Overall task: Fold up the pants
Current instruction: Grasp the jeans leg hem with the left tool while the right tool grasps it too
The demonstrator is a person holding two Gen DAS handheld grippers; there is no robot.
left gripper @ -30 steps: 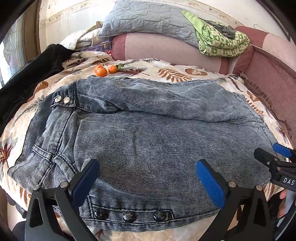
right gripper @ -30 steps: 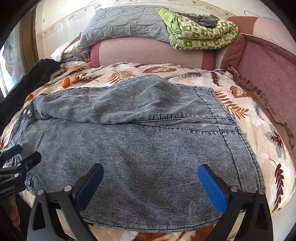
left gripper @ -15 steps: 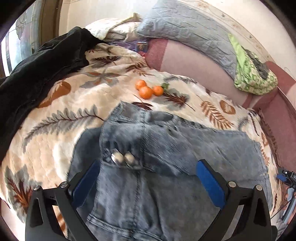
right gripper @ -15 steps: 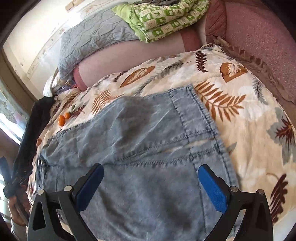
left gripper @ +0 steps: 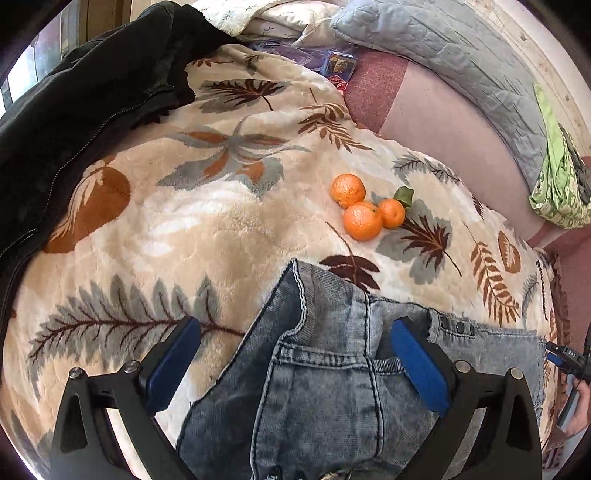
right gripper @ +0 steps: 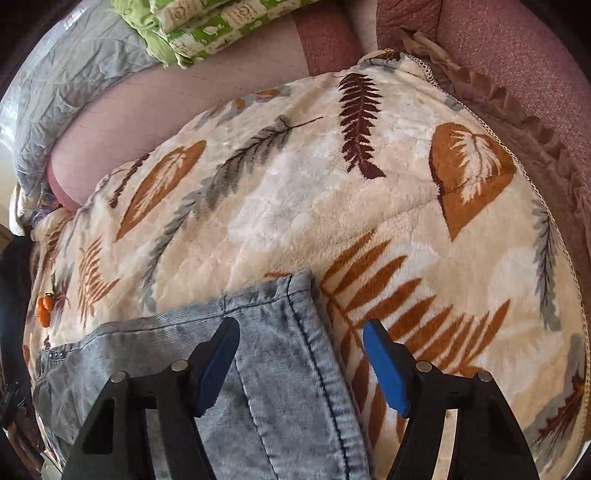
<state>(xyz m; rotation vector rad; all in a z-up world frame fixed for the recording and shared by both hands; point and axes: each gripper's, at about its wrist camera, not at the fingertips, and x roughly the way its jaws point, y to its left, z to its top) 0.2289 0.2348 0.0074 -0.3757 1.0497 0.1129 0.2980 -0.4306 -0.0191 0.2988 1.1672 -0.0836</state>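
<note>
The left claw point(left gripper: 295, 363) is hanging spread wide above the waist end of the pants point(left gripper: 332, 387), its blue pads point(left gripper: 419, 365) touching nothing. The waistband corner and a back pocket are lying directly beneath and between the pads, with the denim running away to the claw's right across the leaf-print blanket point(left gripper: 221, 229) on the bed. Ahead of this claw, well apart from the denim, three oranges point(left gripper: 364, 210) are sitting together on the blanket, and a black jacket point(left gripper: 81, 96) is lying off to its far left.

The right claw point(right gripper: 301, 362) is hovering over the hem end of the pants point(right gripper: 280, 354). Its jaws have just been closing, yet they are standing apart, the pads point(right gripper: 386, 369) not pressing on cloth. The hem corner is lying between them, under the left pad and short of the right one, which is hanging over bare blanket point(right gripper: 332, 192). Ahead, a grey quilted pillow point(right gripper: 66, 85) and a green patterned cloth point(right gripper: 207, 26) are resting against the pink bed frame.
</note>
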